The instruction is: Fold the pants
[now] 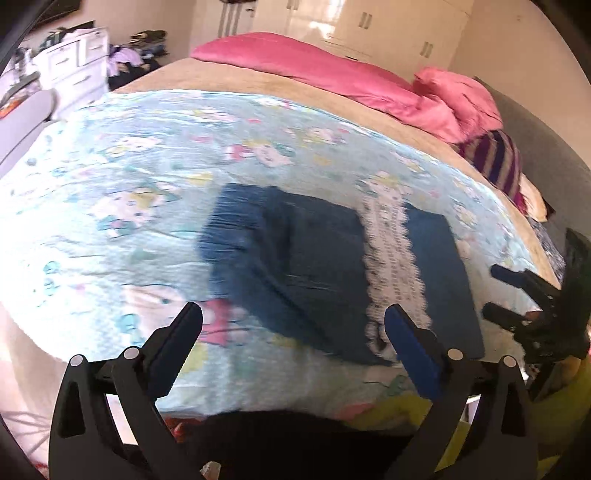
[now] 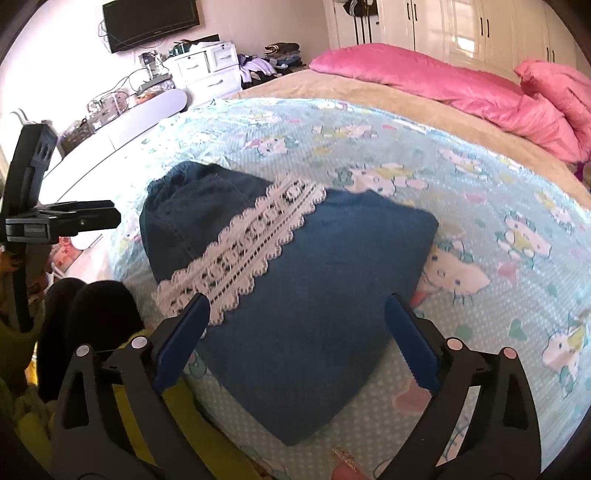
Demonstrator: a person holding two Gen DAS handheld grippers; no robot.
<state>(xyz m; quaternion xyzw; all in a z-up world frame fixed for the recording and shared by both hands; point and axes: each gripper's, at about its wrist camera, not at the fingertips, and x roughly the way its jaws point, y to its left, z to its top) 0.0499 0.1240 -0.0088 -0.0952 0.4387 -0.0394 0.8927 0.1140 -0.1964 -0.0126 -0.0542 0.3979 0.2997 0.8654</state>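
Note:
Dark blue pants [image 1: 295, 258] lie folded into a compact block on the light-blue cat-print sheet [image 1: 147, 155], with a white lace strip [image 1: 391, 258] across them. My left gripper [image 1: 292, 312] hovers open above the block's near edge, its fingers holding nothing. At the right edge of that view my right gripper [image 1: 498, 295] is also open. In the right wrist view the pants [image 2: 314, 258] and lace [image 2: 243, 240] fill the middle. There my right gripper [image 2: 297, 301] stands open over them, gripping nothing. The left gripper [image 2: 107, 216] shows side-on at the left.
A pink duvet [image 2: 461, 85] and beige blanket [image 2: 369, 99] cover the far half of the bed. White drawers [image 2: 210, 70], a cluttered desk and a wall TV [image 2: 151, 22] stand to the left, wardrobes behind. A person's yellow clothing [image 2: 155, 424] is at the near bed edge.

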